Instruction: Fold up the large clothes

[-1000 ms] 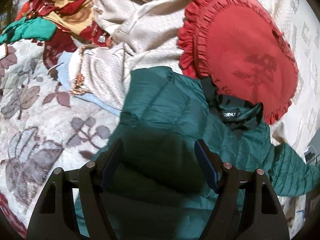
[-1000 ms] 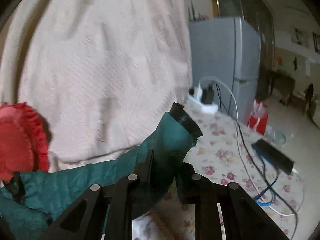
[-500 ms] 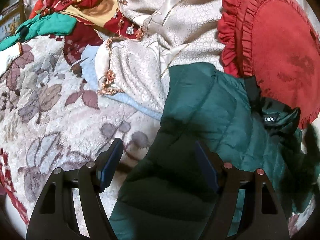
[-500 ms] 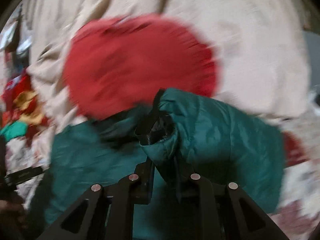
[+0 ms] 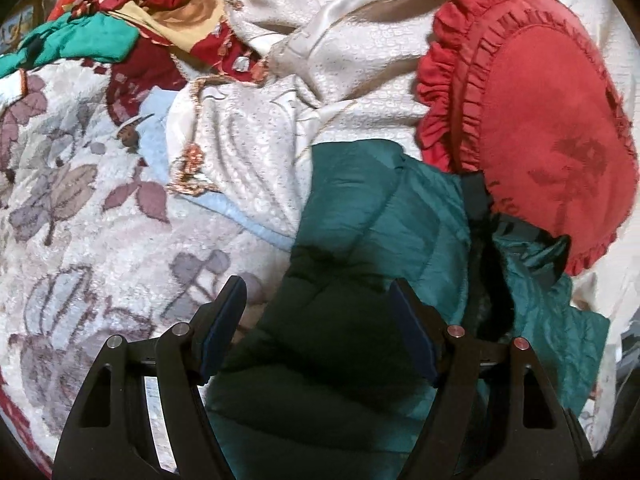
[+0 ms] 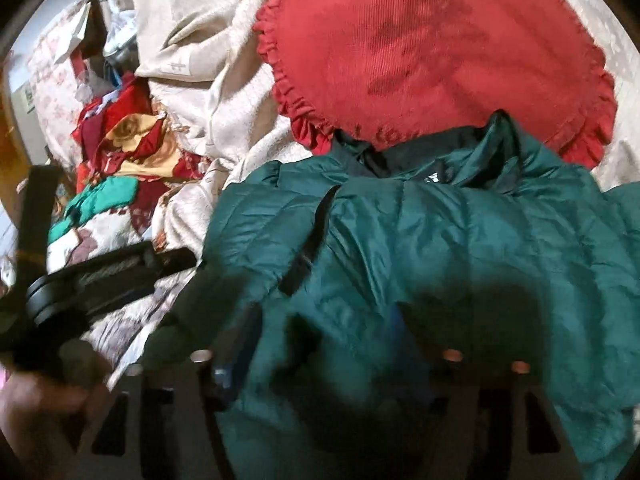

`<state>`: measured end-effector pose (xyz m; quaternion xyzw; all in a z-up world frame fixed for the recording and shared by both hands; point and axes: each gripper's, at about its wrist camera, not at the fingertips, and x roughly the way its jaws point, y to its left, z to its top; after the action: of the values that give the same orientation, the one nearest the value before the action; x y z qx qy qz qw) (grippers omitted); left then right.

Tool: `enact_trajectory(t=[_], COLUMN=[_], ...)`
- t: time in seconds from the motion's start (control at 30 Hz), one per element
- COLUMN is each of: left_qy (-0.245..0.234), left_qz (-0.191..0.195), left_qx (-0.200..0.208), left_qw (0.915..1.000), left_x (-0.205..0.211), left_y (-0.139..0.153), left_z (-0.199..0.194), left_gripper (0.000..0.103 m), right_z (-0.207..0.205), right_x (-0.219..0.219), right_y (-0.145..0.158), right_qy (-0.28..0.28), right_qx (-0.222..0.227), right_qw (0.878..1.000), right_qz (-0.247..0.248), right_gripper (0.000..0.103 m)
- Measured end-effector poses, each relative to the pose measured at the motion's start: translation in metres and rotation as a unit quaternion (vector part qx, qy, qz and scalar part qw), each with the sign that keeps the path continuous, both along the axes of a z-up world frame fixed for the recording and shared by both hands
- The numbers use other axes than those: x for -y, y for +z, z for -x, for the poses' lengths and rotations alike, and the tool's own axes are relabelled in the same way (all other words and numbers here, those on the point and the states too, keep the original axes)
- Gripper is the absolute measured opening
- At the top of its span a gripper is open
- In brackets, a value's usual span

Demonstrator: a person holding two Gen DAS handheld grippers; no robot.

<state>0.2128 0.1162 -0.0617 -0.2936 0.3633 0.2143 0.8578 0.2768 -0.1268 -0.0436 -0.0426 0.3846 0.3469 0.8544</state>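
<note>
We hold our left gripper (image 5: 316,312) with jaws wide apart over the green jacket (image 5: 360,280), which lies on the bed just below the red cushion (image 5: 540,120). Our right gripper (image 6: 320,360) is blurred; we cannot tell how its jaws stand.

Dark green quilted jacket (image 6: 460,248) lies spread flat, black collar uppermost.

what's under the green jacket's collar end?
The green jacket has its black-lined collar lying over the lower edge of the red frilled cushion. Beside it, cream fabric and flowered bedding run under the jacket; how far is hidden.
</note>
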Motion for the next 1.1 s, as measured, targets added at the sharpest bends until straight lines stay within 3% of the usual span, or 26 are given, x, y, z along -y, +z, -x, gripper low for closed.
enact_trajectory(t=[0.07,0.13,0.17,0.23,0.3,0.33,0.4,0.5,0.53,0.57,0.6,0.63,0.83,0.93,1.03,1.1], left_qy=[-0.024,-0.070,-0.105,-0.160,-0.225,-0.235,-0.241,-0.239,-0.242,-0.253,-0.262,-0.263,-0.236,-0.179,-0.089,-0.035], left_qz=[0.013,0.032,0.043,0.059,0.069,0.069,0.060,0.059,0.058,0.055,0.052,0.050,0.035,0.025,0.013,0.040], left_qx=[0.019,0.043,0.057,0.072,0.086,0.083,0.063,0.068,0.073,0.073,0.071,0.072,0.142,0.176,0.137,0.052], left_qw=[0.9994,0.9961,0.9920,0.9828,0.9681,0.9660,0.9667,0.9668,0.9657,0.9632,0.9610,0.9606,0.9608,0.9677,0.9865,0.9972], left_x=[0.008,0.025,0.037,0.057,0.077,0.081,0.087,0.090,0.092,0.096,0.099,0.100,0.091,0.063,0.028,0.009], left_y=[0.002,0.004,0.005,0.005,-0.001,-0.003,-0.014,-0.019,-0.018,-0.015,-0.013,-0.012,0.025,0.039,0.028,0.000], left_z=[-0.003,-0.011,-0.019,-0.034,-0.055,-0.061,-0.078,-0.084,-0.084,-0.084,-0.084,-0.082,-0.035,0.000,0.016,0.007], left_gripper=[0.074,0.074,0.075,0.075,0.075,0.075,0.075,0.074,0.069,0.041,0.027,0.026,0.023,0.023,0.027,0.033], right_z=[0.013,0.024,0.027,0.029,0.026,0.024,0.023,0.016,0.014,0.012,0.011,0.010,0.005,0.008,0.007,0.006], right_x=[0.013,0.036,0.046,0.066,0.086,0.093,0.110,0.113,0.113,0.114,0.115,0.116,0.114,0.118,0.120,0.122], right_y=[0.009,0.008,0.002,-0.007,-0.027,-0.038,-0.056,-0.058,-0.060,-0.060,-0.061,-0.061,-0.064,-0.063,-0.064,-0.065], right_qy=[-0.012,-0.043,-0.059,-0.084,-0.104,-0.113,-0.132,-0.139,-0.139,-0.139,-0.140,-0.140,-0.141,-0.142,-0.143,-0.143], right_qx=[0.022,0.053,0.066,0.074,0.046,0.025,-0.013,-0.026,-0.030,-0.032,-0.035,-0.037,-0.040,-0.040,-0.042,-0.045], right_qw=[0.998,0.990,0.984,0.976,0.976,0.979,0.984,0.983,0.983,0.984,0.984,0.984,0.984,0.984,0.984,0.984], right_qz=[0.049,0.122,0.155,0.187,0.183,0.169,0.116,0.114,0.112,0.110,0.107,0.104,0.100,0.099,0.097,0.095], right_gripper=[0.067,0.077,0.084,0.085,0.085,0.085,0.085,0.096,0.097,0.099,0.100,0.100,0.102,0.102,0.102,0.102])
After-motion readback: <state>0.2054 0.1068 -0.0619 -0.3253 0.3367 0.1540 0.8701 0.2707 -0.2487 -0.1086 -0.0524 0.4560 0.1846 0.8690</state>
